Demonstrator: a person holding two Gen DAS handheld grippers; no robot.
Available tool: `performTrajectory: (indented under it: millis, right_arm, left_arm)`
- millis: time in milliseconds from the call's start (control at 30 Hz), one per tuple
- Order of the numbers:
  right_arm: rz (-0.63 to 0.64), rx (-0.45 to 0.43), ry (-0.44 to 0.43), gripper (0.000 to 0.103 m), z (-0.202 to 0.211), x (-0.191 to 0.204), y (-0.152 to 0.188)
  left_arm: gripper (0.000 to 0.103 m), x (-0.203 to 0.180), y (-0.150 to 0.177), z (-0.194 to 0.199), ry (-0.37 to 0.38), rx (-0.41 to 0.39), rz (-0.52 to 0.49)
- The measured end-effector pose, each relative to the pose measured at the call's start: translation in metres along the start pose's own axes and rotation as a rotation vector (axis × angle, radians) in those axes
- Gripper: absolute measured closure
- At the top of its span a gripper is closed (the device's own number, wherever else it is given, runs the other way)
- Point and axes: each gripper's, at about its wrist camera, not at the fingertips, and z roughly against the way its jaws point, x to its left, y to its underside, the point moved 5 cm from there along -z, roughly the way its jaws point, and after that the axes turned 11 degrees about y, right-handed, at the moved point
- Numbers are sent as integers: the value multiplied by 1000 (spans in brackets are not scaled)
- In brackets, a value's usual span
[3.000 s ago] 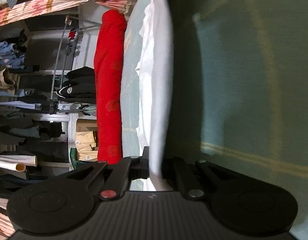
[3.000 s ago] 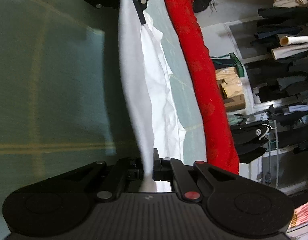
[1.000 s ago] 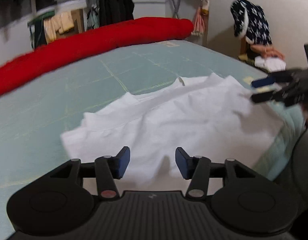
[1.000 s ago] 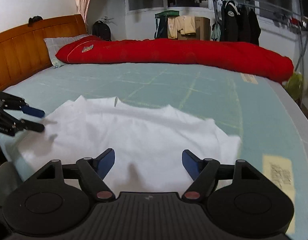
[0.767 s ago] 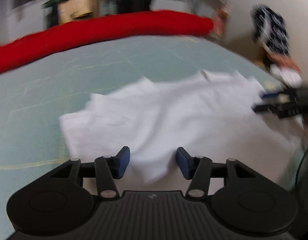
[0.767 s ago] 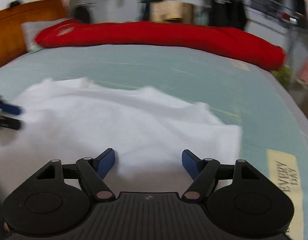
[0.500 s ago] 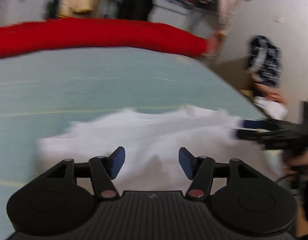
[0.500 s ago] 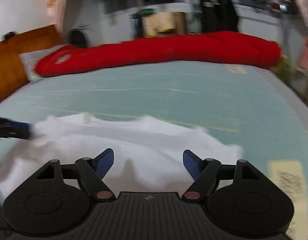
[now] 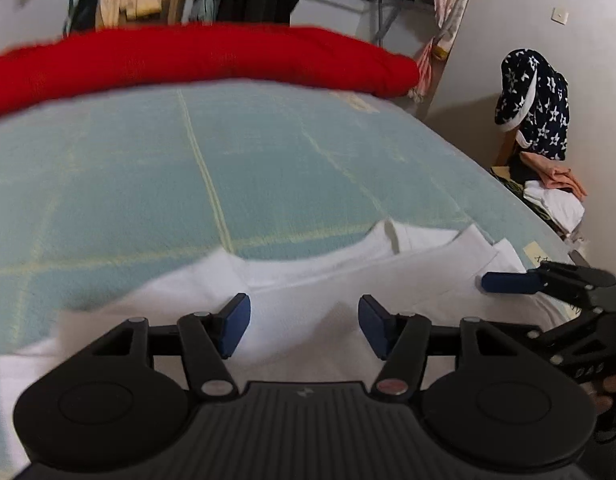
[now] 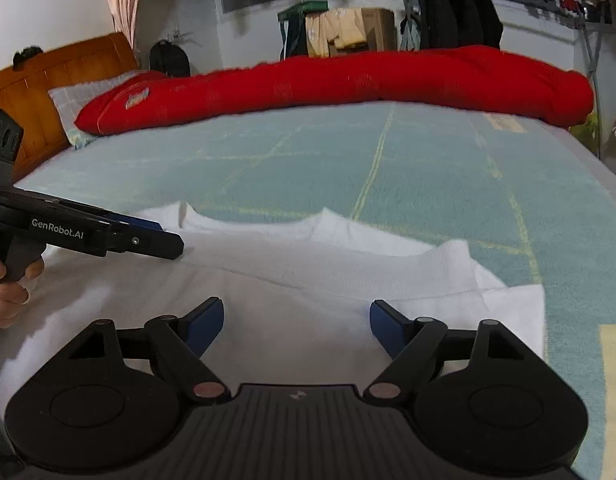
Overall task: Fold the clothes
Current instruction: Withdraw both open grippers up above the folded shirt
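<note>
White cotton T-shirt (image 10: 292, 292) spread across the lower frame on the pale green bed (image 10: 388, 168), long axis left–right; left gripper (image 9: 304, 322) and right gripper (image 10: 294, 326) directly above it, jaws spread, empty.

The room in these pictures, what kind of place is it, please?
Most likely a bedroom in a home. A bed with a wooden headboard and a long red bolster fills the view, a white garment lies on its green sheet, and dark clothes hang on a rack behind.
</note>
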Motion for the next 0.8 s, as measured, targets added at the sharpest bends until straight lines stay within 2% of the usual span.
performTrajectory:
  millis: [167, 233, 367, 500, 533, 600, 700, 800]
  right_arm:
    - [-6, -23, -108, 15, 16, 20, -6]
    - [27, -8, -106, 15, 6, 31, -5]
    - [48, 33, -45, 15, -26, 33, -2]
    - [2, 13, -16, 15, -28, 16, -3]
    - [-10, 12, -8, 15, -26, 10, -3]
    - [-34, 9, 9, 11, -22, 0, -2]
    - [-70, 5, 34, 7, -16, -15, -2]
    - [-106, 0, 58, 9, -10, -30, -1]
  left_arm:
    - [35, -10, 23, 35, -32, 11, -18]
    - [35, -3, 34, 36, -57, 32, 3]
    - [35, 28, 42, 21, -131, 46, 23]
    - [36, 41, 20, 29, -106, -32, 98]
    - [33, 42, 16, 31, -106, -44, 98]
    - [32, 44, 13, 31, -124, -56, 78]
    - [33, 61, 20, 17, -229, -15, 43]
    - [33, 66, 20, 16, -232, 10, 70]
